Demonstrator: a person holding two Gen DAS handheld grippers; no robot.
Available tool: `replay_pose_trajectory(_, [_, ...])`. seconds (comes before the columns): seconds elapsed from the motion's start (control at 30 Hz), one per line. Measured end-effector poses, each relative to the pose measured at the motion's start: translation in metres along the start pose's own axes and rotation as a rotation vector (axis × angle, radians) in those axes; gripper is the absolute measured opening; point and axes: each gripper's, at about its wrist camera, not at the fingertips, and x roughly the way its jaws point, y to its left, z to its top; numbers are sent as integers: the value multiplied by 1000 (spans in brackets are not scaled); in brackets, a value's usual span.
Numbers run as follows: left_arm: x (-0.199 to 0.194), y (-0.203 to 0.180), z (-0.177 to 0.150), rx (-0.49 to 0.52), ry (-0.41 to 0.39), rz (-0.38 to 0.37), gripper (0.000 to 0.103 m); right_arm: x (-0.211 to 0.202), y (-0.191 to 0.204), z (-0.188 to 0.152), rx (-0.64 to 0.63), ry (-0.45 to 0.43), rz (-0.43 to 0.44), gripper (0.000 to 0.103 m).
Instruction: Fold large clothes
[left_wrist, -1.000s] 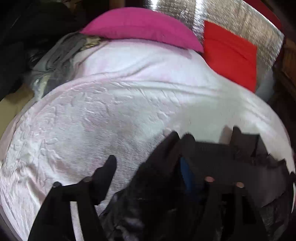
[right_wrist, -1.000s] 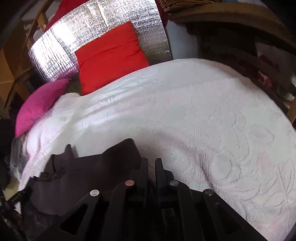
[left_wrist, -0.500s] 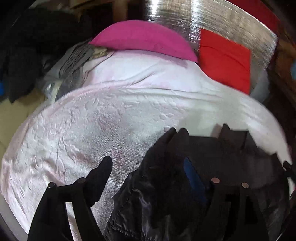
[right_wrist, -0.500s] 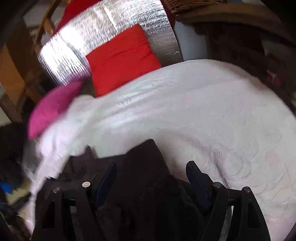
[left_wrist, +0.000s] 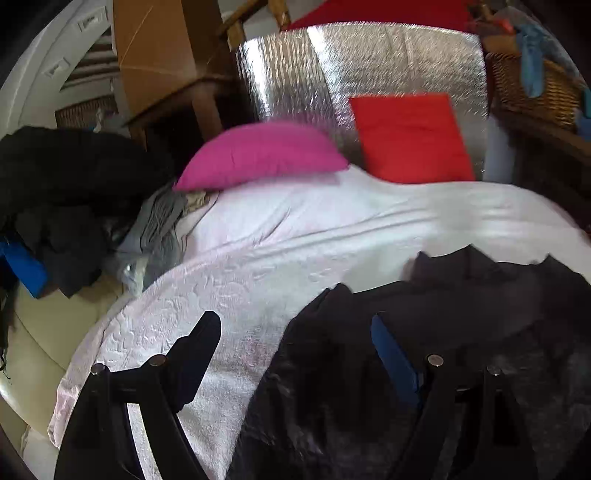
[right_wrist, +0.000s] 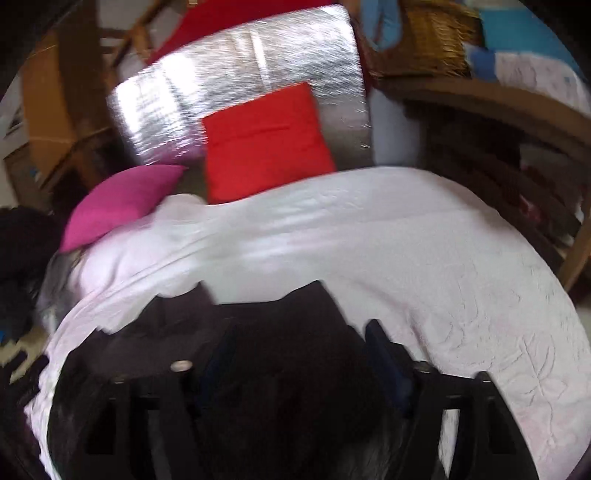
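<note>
A large black garment (left_wrist: 461, 332) lies on the white textured bedspread (left_wrist: 295, 240) at the near edge of the bed. My left gripper (left_wrist: 295, 332) is open, its fingers spread wide over the garment's left edge, holding nothing. The garment also shows in the right wrist view (right_wrist: 277, 350), under my right gripper (right_wrist: 299, 336), which is open with its jaws spread over the cloth's top edge. The near part of the garment is hidden behind both grippers.
A pink pillow (left_wrist: 262, 155) and a red cushion (left_wrist: 410, 136) lean at the head of the bed against a silver foil panel (left_wrist: 369, 70). A heap of dark and grey clothes (left_wrist: 74, 206) lies at the left. A wicker basket (left_wrist: 532, 88) stands at the right.
My right gripper has opened and let go of the garment. Both grippers have pulled back and tilted up, showing more of the room. The garment now lies flatter on the bed.
</note>
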Motion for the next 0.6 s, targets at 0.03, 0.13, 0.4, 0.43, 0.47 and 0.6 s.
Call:
replay_pose_trajectory(0.03, [-7, -2, -1, 2, -6, -9, 84, -4, 5, -6, -14, 9, 13, 53])
replay_pose_trajectory(0.13, [-23, -7, -8, 7, -17, -40, 84, -10, 17, -22, -52, 47, 39, 42])
replay_pose_trajectory(0.4, [-50, -21, -28, 32, -30, -66, 84, -26, 23, -84, -30, 169, 133, 42])
replay_pose_trajectory(0.43, [-52, -21, -30, 33, -29, -67, 84, -26, 25, -91, -37, 181, 126, 42])
replay_pose_trajectory(0.47, [-54, -22, -33, 34, -25, -69, 84, -25, 27, -97, -45, 189, 112, 42])
replay_pose_trajectory(0.6, [-57, -24, -50, 20, 11, -83, 84, -15, 22, -108, -25, 226, 93, 43])
